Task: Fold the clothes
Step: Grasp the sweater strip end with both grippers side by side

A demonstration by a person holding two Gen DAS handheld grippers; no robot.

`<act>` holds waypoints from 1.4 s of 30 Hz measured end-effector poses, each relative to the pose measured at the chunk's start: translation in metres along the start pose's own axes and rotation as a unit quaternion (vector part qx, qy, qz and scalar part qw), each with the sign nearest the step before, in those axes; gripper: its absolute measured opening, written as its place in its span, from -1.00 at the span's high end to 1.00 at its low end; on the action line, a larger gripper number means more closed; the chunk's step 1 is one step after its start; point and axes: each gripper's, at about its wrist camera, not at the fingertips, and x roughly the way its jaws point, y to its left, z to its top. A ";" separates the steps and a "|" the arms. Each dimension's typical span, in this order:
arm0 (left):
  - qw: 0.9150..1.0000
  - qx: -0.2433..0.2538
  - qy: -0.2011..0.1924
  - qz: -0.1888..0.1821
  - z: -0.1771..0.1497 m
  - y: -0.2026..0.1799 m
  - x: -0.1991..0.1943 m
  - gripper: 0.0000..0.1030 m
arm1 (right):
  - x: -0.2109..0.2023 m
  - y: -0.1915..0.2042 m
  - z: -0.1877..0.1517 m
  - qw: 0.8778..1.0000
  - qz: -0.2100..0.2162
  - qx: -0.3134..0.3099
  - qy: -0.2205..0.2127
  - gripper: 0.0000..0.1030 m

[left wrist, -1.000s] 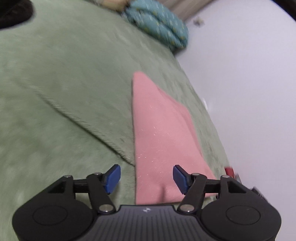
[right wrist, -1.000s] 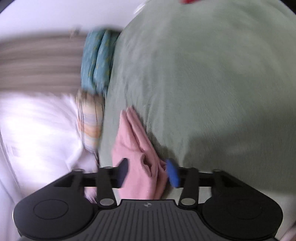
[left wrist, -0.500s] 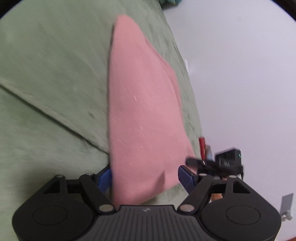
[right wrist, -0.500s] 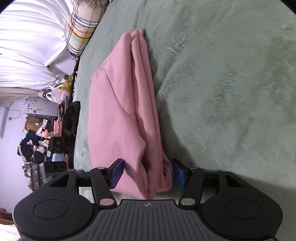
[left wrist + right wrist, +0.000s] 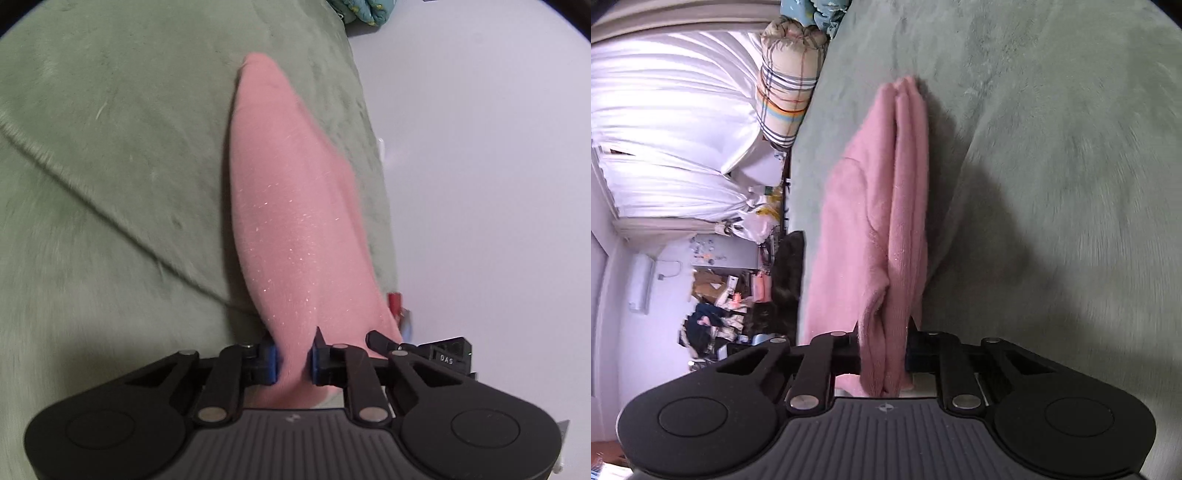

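A folded pink garment (image 5: 291, 221) lies near the edge of a bed covered by a green blanket (image 5: 110, 147). My left gripper (image 5: 293, 363) is closing its blue pads on the garment's near end, and the cloth is pinched between them. In the right wrist view the pink garment (image 5: 871, 229) shows several stacked layers. My right gripper (image 5: 882, 356) is closing on the layered edge, cloth bunched between its jaws. The right gripper's body (image 5: 443, 352) appears just past the garment's corner in the left wrist view.
The green blanket (image 5: 1052, 166) spreads wide beside the garment. A teal patterned pillow (image 5: 365, 9) and a plaid bolster (image 5: 786, 85) sit at the bed's far end. White curtains (image 5: 665, 129) and a cluttered corner (image 5: 720, 295) lie beyond the bed's edge. A ridge (image 5: 92, 192) crosses the blanket.
Both grippers moved onto the garment's near end and went from open to pinched on the cloth. Both views swung as the hands turned.
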 end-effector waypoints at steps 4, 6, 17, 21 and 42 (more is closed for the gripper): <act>0.999 -0.003 0.038 0.027 -0.038 0.025 0.002 0.60 | -0.002 -0.012 -0.036 0.999 -0.031 0.003 0.038 0.52; 0.999 -0.036 0.028 0.008 -0.044 0.041 0.001 0.59 | -0.005 -0.024 -0.044 0.998 -0.050 0.008 0.040 0.39; 0.996 0.038 -0.064 0.048 -0.008 0.011 -0.042 0.18 | -0.032 -0.025 0.001 0.999 -0.044 -0.030 0.007 -0.28; 0.995 0.059 -0.067 0.043 0.033 -0.003 -0.036 -0.04 | -0.003 -0.019 0.002 0.997 -0.052 -0.041 0.048 -0.54; 0.998 0.040 -0.024 0.032 0.114 0.025 0.061 -0.20 | 0.041 -0.009 -0.018 0.996 -0.010 -0.024 0.081 -0.07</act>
